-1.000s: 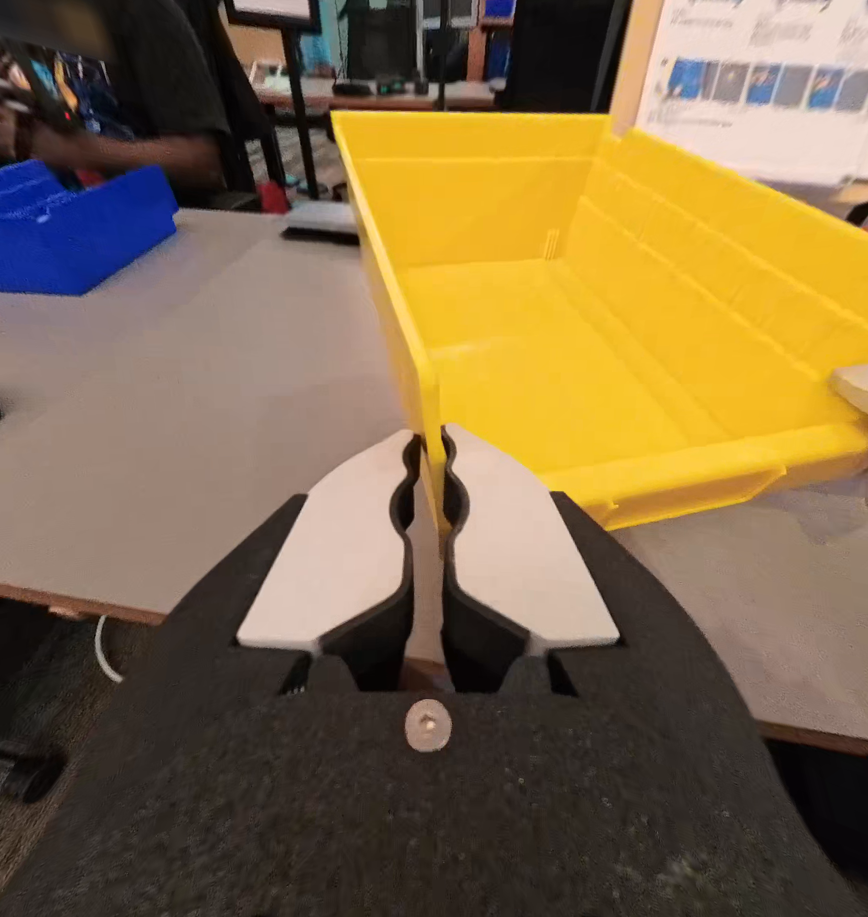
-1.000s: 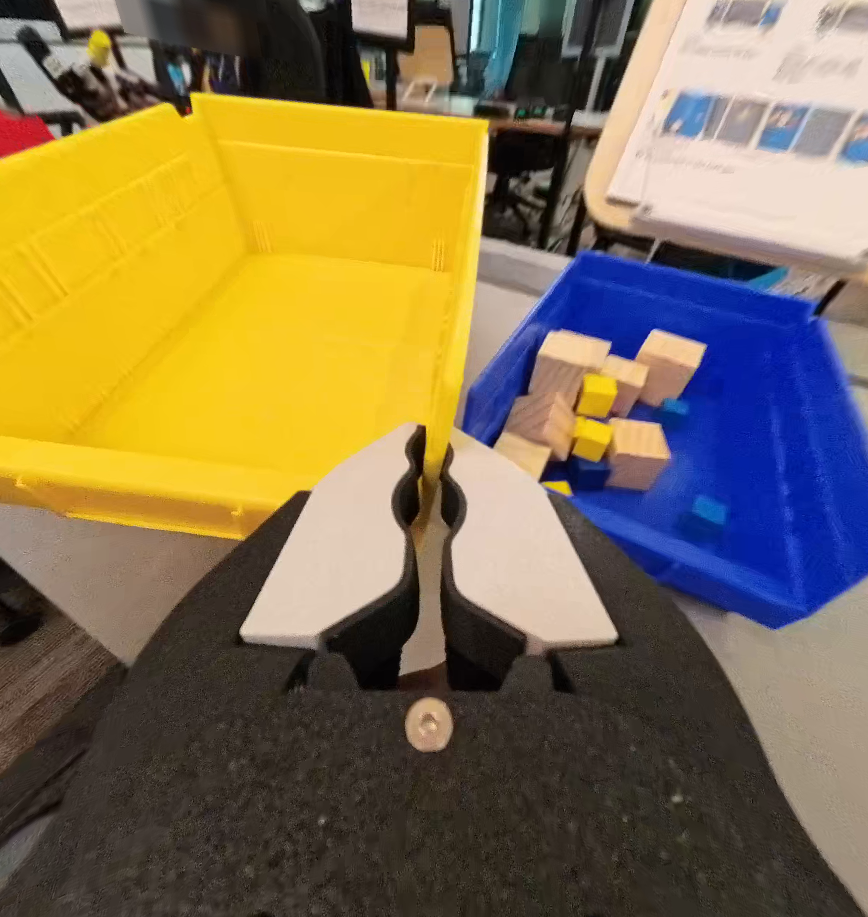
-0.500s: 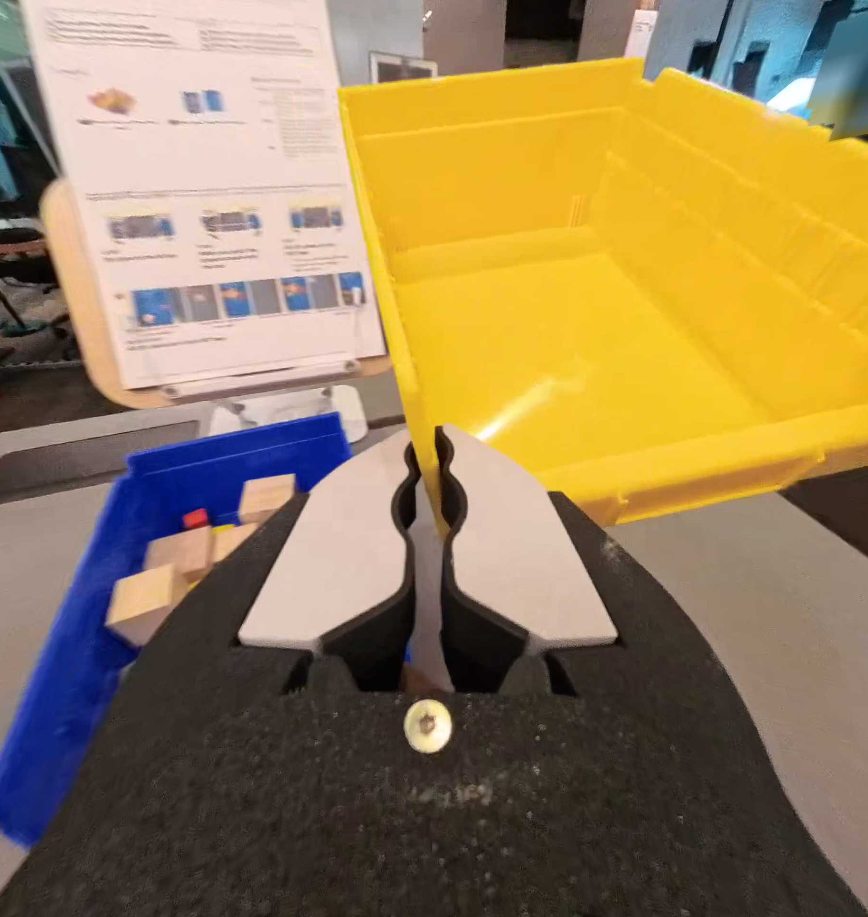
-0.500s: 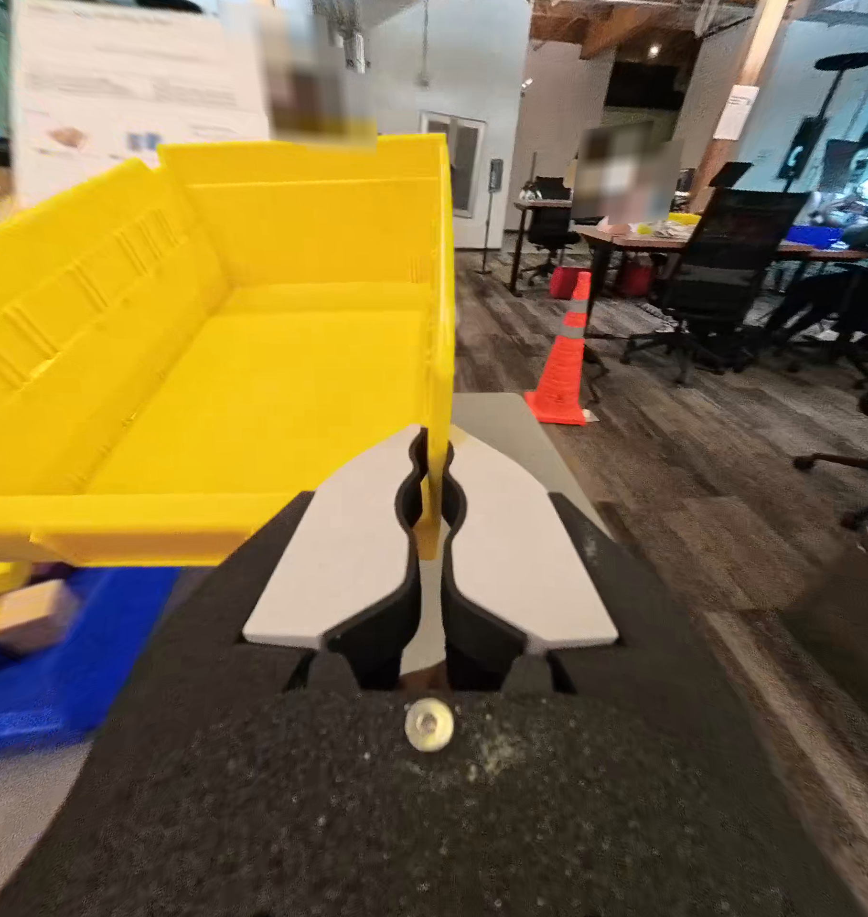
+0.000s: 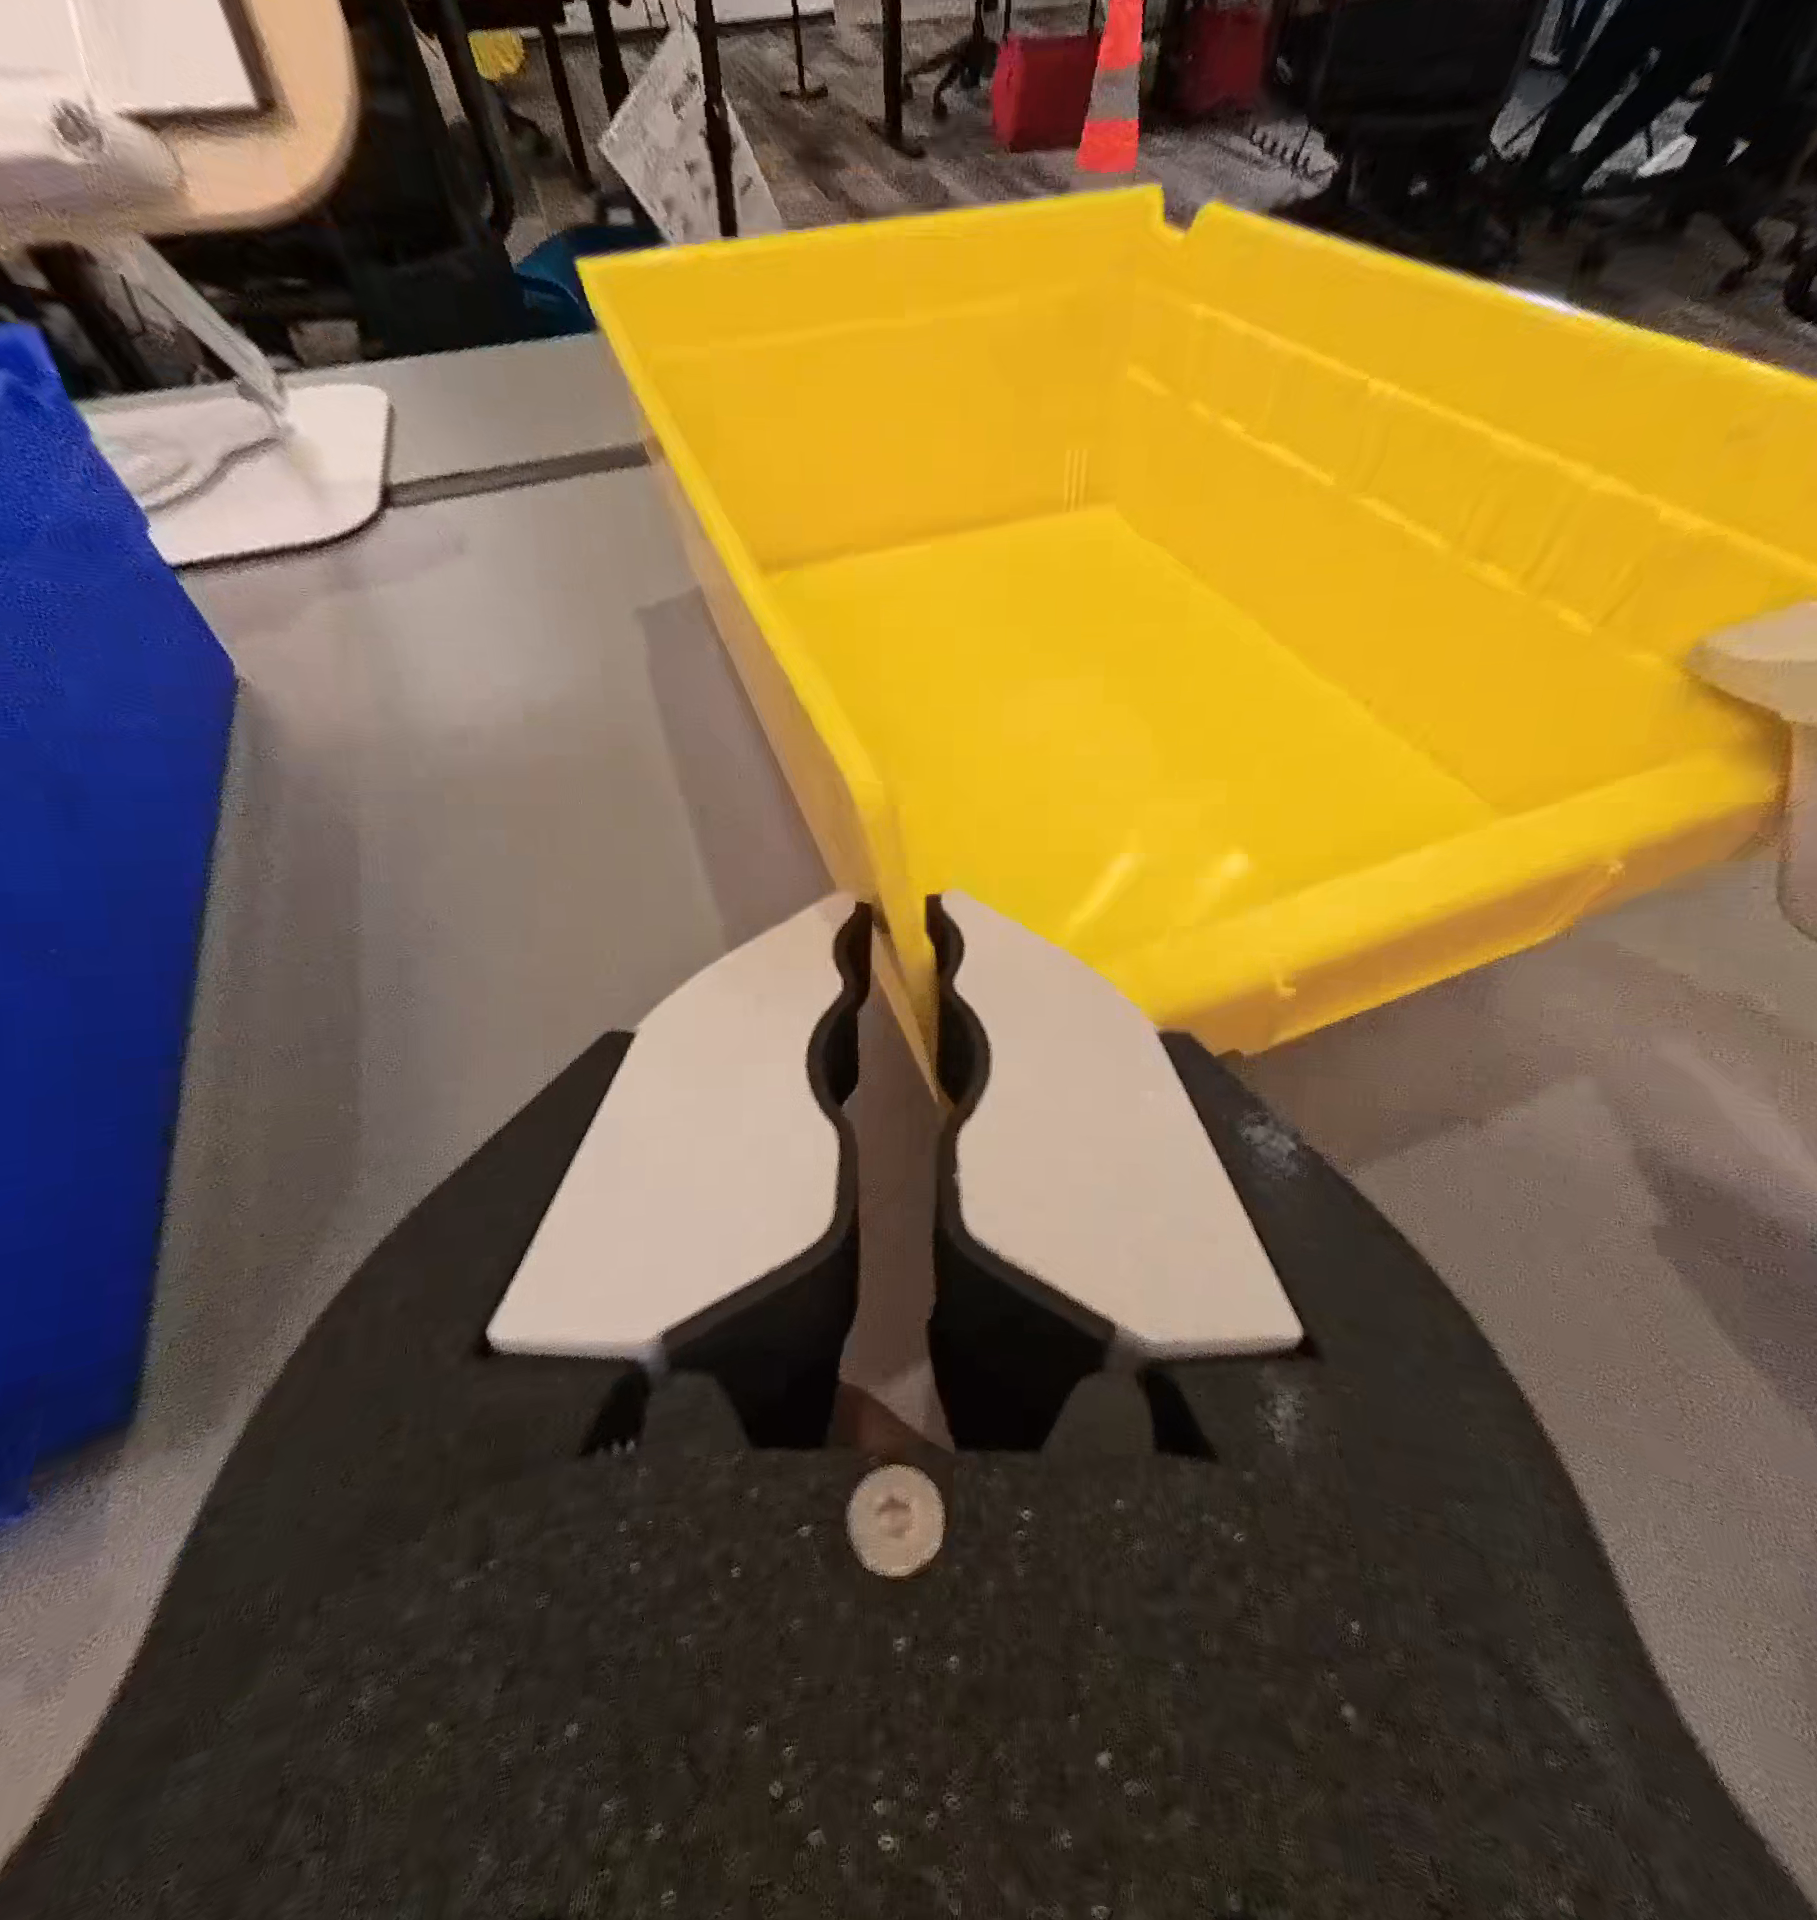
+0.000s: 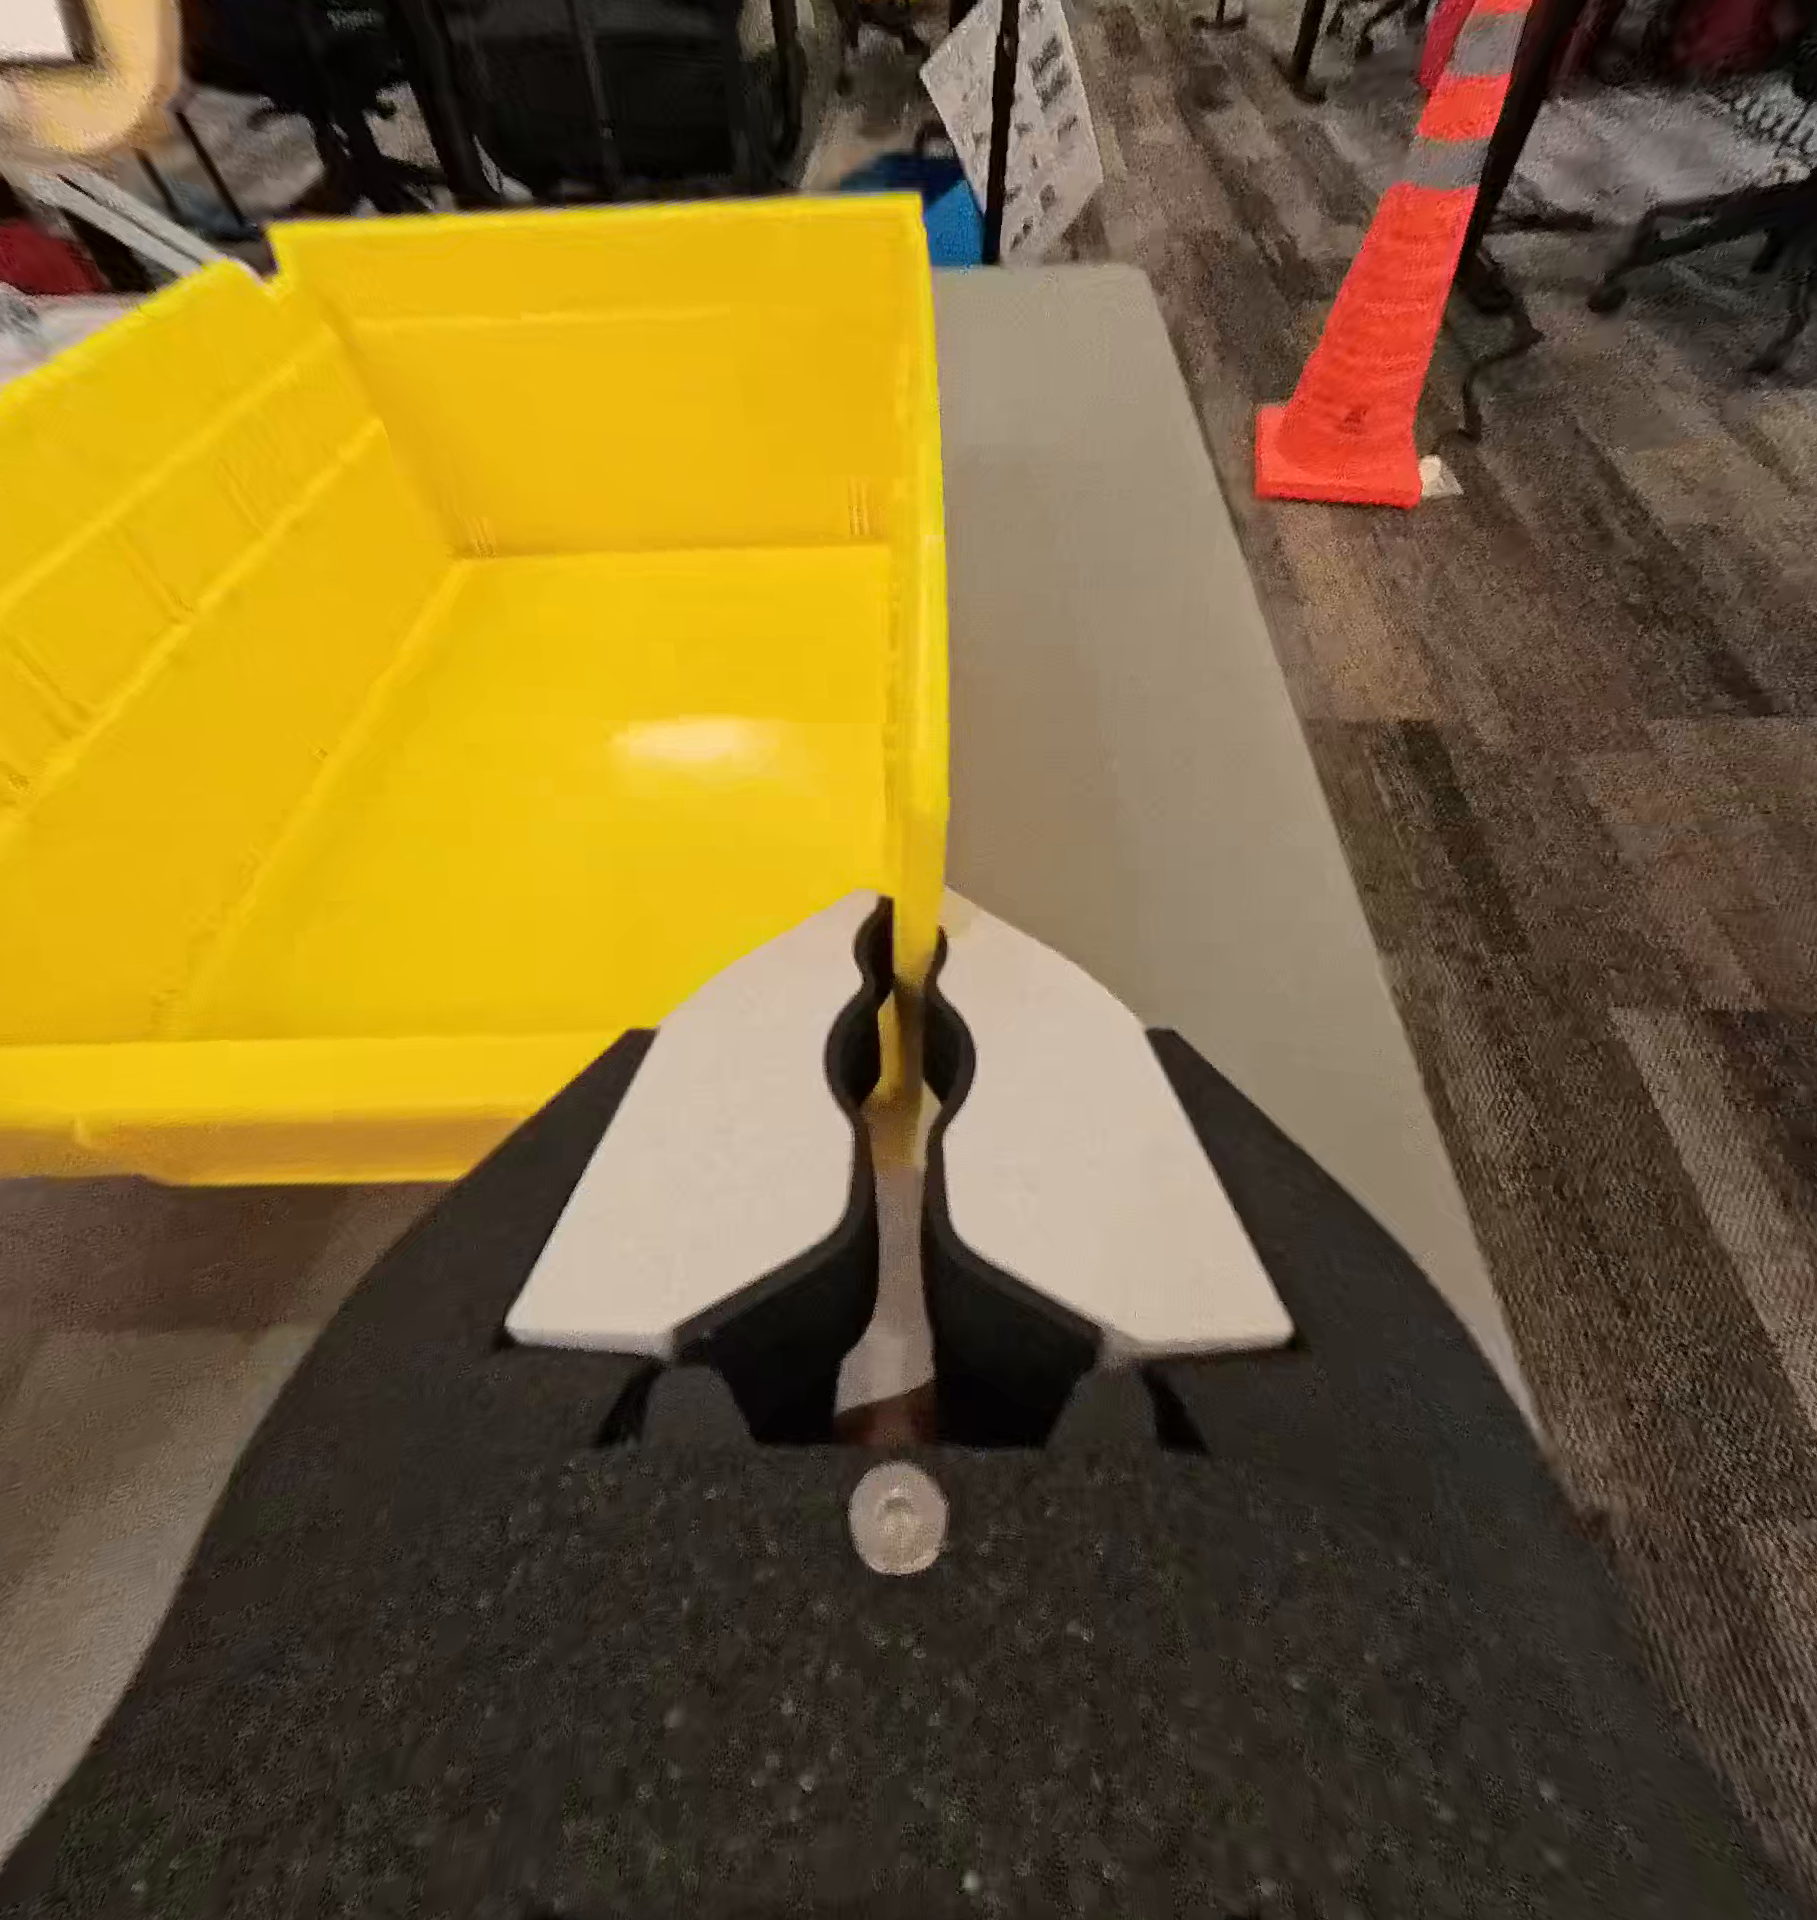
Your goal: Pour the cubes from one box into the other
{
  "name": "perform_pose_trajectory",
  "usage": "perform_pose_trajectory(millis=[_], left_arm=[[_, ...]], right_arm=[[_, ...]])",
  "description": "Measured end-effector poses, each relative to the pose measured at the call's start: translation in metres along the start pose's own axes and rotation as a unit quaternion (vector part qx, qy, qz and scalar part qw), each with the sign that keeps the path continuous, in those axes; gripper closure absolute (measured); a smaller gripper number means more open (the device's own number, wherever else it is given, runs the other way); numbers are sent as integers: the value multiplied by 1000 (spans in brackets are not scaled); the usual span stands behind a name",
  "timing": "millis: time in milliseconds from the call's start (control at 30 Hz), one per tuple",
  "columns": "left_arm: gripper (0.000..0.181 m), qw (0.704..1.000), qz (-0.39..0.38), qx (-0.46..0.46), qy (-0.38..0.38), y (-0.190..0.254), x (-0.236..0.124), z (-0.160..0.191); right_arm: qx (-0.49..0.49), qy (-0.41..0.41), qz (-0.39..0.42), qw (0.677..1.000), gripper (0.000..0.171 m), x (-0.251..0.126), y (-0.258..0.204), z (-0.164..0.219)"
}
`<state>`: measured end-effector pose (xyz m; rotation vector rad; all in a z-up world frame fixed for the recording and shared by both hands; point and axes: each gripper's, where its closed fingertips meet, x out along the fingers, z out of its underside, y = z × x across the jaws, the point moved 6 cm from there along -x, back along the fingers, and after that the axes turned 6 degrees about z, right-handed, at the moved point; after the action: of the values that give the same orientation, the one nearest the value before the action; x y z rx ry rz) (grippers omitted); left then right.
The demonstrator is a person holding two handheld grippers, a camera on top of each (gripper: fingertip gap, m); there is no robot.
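The yellow box (image 5: 1143, 707) is empty, with its open top up, low over or on the grey table (image 5: 447, 831). My left gripper (image 5: 899, 920) is shut on the near end of its left wall. My right gripper (image 6: 914, 914) is shut on the near end of its right wall (image 6: 919, 623). The box's bare floor also shows in the right wrist view (image 6: 571, 727). The right gripper's fingertip (image 5: 1797, 665) shows at the right edge of the left wrist view. The blue box (image 5: 62, 831) stands left of the yellow one. Only its outer wall shows, and the cubes are hidden.
A white stand base (image 5: 260, 478) sits on the table behind the blue box. The table's right edge (image 6: 1330, 831) runs close beside the yellow box, with the floor beyond it. An orange cone (image 6: 1392, 270) stands on that floor.
Both grippers have swung the yellow box from above the blue box to its right and lowered it toward the table. The cubes have gone out of view.
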<state>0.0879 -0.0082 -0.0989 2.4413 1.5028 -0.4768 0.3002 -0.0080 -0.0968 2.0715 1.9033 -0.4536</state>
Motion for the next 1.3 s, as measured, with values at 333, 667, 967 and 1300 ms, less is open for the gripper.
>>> perform_pose_trajectory(millis=[333,667,967,1300], left_arm=[[133,981,175,-71,43,-45,-78,-45],[125,994,-50,-77,57,-289,-179,2],[130,994,-11,-95,-52,-313,-118,48],[179,990,-84,-105,-37,-357,-150,33]], right_arm=[[44,78,5,996,163,-63,-4,-38],[-84,144,-171,971,136,-102,-238,-63],[-131,-52,-123,982,119,-21,-351,16],[-84,44,-38,995,169,-20,-391,-5]])
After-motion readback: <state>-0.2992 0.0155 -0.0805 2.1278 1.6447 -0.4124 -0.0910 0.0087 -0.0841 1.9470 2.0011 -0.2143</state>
